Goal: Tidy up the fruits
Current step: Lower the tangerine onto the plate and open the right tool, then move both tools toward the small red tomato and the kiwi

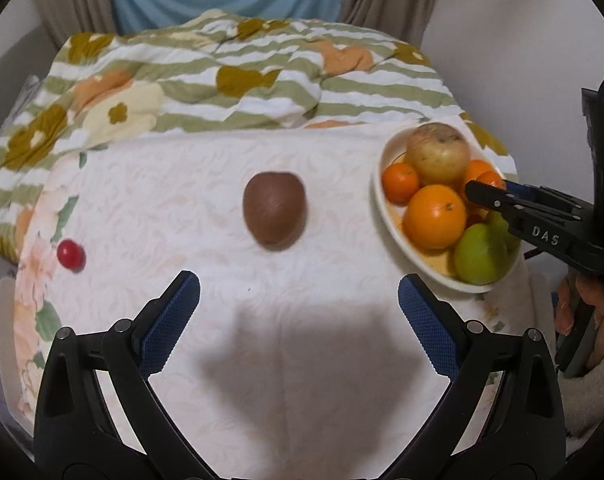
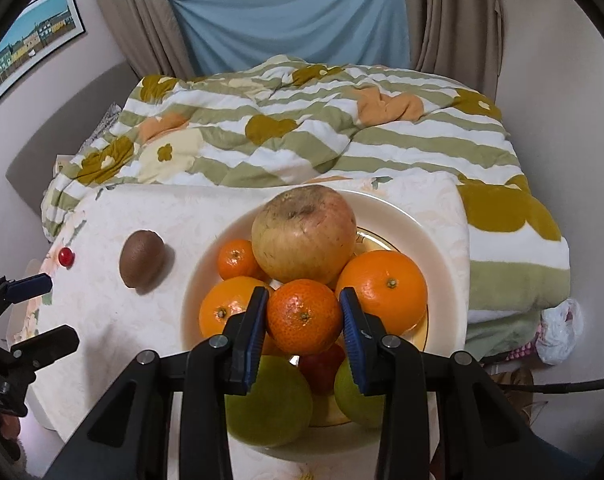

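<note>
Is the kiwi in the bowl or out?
Out. The kiwi lies on the tablecloth, left of the bowl and apart from it.

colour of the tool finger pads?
Blue, textured pads on black arms; clearest in the left wrist view.

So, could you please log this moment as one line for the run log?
left gripper: open, above cloth, facing kiwi | right gripper: shut on mandarin over plate | cherry tomato: loose on cloth
</note>
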`<state>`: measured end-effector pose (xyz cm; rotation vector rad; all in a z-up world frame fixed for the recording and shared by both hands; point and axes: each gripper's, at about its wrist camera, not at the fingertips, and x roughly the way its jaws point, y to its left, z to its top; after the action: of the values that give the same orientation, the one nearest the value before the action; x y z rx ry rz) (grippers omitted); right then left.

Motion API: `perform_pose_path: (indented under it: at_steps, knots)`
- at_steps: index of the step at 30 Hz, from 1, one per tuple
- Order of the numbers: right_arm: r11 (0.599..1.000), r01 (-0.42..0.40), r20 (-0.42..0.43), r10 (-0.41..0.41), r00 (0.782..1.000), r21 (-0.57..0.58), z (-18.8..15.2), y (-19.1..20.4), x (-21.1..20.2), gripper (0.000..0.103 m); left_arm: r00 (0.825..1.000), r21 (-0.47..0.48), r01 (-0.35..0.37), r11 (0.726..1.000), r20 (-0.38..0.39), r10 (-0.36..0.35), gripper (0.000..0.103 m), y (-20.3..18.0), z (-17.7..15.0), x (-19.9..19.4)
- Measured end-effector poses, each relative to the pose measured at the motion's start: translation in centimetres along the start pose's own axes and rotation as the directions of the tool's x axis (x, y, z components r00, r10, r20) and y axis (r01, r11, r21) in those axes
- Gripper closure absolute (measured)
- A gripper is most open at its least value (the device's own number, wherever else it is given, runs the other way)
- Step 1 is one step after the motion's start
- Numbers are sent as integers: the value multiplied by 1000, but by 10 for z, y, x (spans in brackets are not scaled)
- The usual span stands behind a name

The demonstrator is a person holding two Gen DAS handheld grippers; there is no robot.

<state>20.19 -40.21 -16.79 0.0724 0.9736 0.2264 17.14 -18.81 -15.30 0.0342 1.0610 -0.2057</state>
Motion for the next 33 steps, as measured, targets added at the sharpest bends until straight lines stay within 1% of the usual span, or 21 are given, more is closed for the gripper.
perform_pose_path:
  at_steps: [3,4,5,6,7,8,12,13,14,19,22,24,27,33]
  knots:
    - [1000,6,-5,-6,1000,10,-1,-1,2,70,1000,-10,-14,1000,-15,14,0,4,-4,5]
    - [1000,2,-3,-2,1000,9,-2,0,2,65,1000,-15,-17,1000,-22,16,0,7,-5,6]
    - [1000,-9,0,9,1000,9,-2,2,0,53,999,-18,-21,1000,-29,20,0,8,-6,7]
    - [1000,-10,6,10,1000,9,-2,3,-2,46,999,-21,-24,1000,-35,23,0,9,-7,8]
    - [1000,-8,11,8,1000,8,-3,4,-3,32,999,-22,-26,999,-40,26,0,11,-9,9]
    - [1000,-9,22,9,1000,5,-3,6,-6,23,999,-23,-30,999,-44,29,0,13,-10,9]
    - [1000,-10,45,9,999,15,-5,8,-13,12,998,-28,-43,999,-49,42,0,19,-14,6]
    - [1000,-6,51,5,999,16,-5,9,-15,3,998,-28,-45,999,-48,43,0,20,-13,4]
    - [1000,-2,55,1,998,18,-5,9,-16,0,998,-27,-47,999,-46,46,0,21,-13,2]
    - [1000,25,81,-26,996,8,0,14,-34,0,996,-5,-86,996,-26,86,0,24,-8,-12]
    - [1000,16,92,-16,996,6,5,18,-47,0,996,-12,-90,996,8,90,0,29,-3,-30]
    - [1000,26,93,-26,995,-3,9,24,-56,0,995,-18,-99,995,27,99,0,36,1,-42]
    - [998,52,82,-51,995,-19,15,37,-67,0,991,-39,-119,992,58,121,0,52,5,-59]
    - [993,99,119,-91,989,-68,26,72,-85,0,987,-90,-125,988,88,133,0,95,8,-81]
